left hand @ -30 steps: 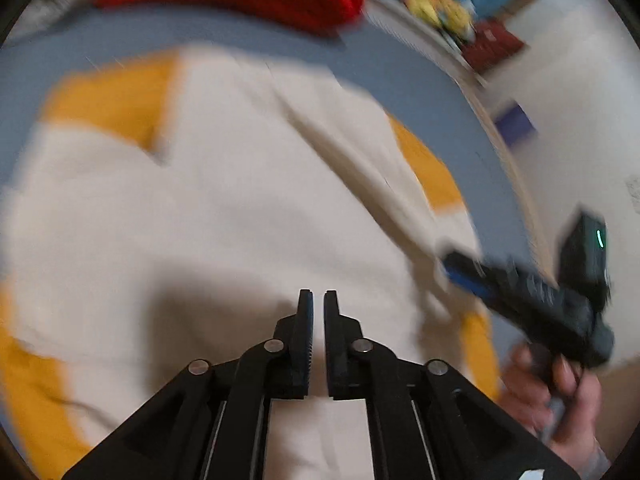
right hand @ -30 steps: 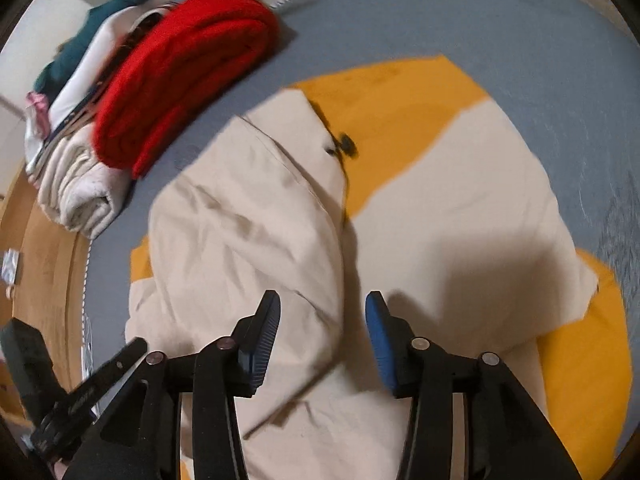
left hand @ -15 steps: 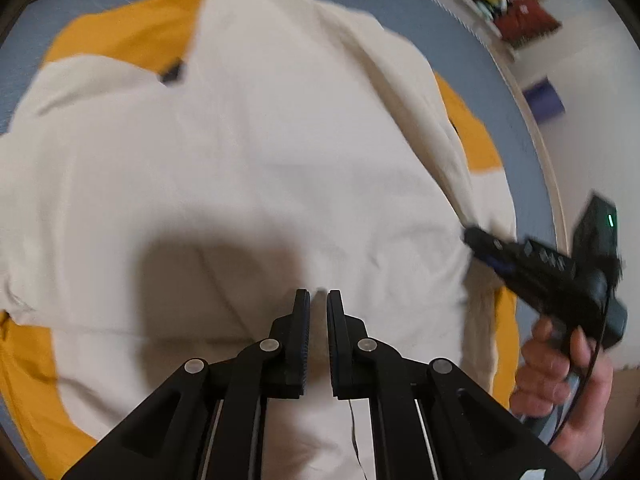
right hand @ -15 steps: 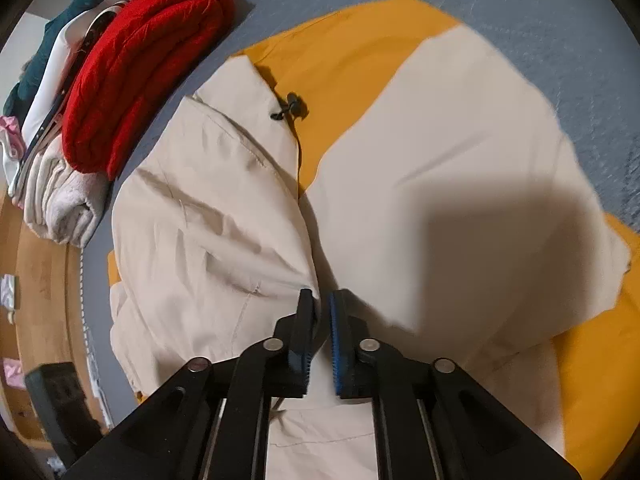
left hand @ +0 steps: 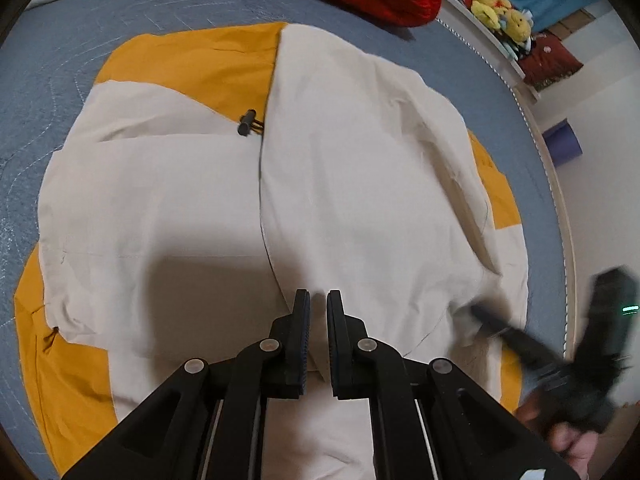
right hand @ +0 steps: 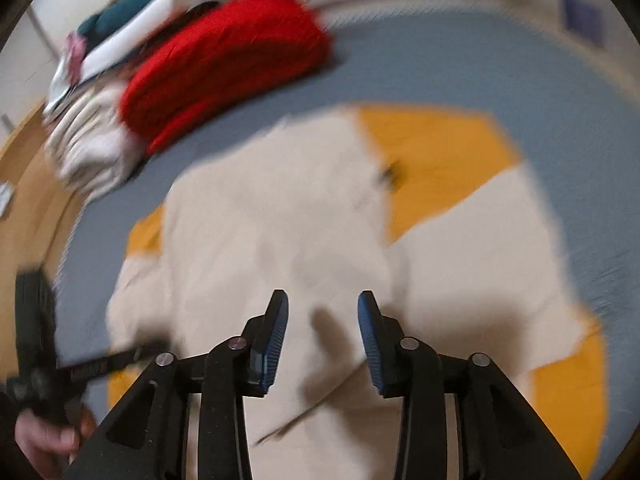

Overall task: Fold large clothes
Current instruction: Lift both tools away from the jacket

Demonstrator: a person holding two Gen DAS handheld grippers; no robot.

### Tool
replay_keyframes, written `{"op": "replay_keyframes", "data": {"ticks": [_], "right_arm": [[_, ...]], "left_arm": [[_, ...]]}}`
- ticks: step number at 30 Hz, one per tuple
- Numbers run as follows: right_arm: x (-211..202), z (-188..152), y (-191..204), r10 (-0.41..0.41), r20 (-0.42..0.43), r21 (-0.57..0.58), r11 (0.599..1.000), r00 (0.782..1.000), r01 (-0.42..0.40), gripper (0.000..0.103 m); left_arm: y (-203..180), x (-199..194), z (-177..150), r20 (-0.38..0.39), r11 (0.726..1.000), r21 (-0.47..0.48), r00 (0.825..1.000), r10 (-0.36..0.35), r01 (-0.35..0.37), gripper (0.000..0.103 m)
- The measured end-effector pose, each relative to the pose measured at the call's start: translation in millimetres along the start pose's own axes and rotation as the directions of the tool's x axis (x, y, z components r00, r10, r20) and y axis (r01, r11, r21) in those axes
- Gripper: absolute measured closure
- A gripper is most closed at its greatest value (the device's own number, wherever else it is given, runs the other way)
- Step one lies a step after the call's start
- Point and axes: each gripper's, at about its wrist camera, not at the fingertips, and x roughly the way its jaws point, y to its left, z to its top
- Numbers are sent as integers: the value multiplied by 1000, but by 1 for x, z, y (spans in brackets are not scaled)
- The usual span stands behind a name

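Your left gripper (left hand: pixel 318 300) hangs over the cream and orange jacket (left hand: pixel 328 184), its fingers (left hand: pixel 301 320) drawn almost together with nothing pinched between them. The jacket lies spread on the grey-blue bed (left hand: pixel 80 40) right under and ahead of those fingers, a black cord toggle (left hand: pixel 246 123) further ahead, left of the centre fold. Your right gripper (right hand: pixel 322 312) has just been opening; its fingers (right hand: pixel 276 332) stand apart over the cream cloth, nothing between them. A red folded blanket (right hand: pixel 224 64) sits well beyond, up left of them. That view is blurred.
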Motion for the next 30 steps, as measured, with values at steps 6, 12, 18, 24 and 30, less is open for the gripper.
{"op": "replay_keyframes", "data": {"ticks": [6,12,18,24,30], "right_arm": [[38,-25,10,-117,-190,-82,991,975,103,61],[34,-39,38,-81,-204,-218,975,976,35,55],[20,-41,44,-123,-187,-262,962,975,72,54],[-68,-20,60,-105,155,-324,934,982,151,54],[-164,-24,77,-59,396,-326,924,916,200,54]], "left_arm": [[8,-10,3,7,1000,-18,1000,-16,16,96],[17,-29,5,22,1000,-3,1000,-10,10,96],[22,-71,4,92,1000,20,996,6,-8,96],[24,-134,-16,233,995,77,972,37,-57,96],[25,-203,-54,390,980,169,920,36,-110,96]]}}
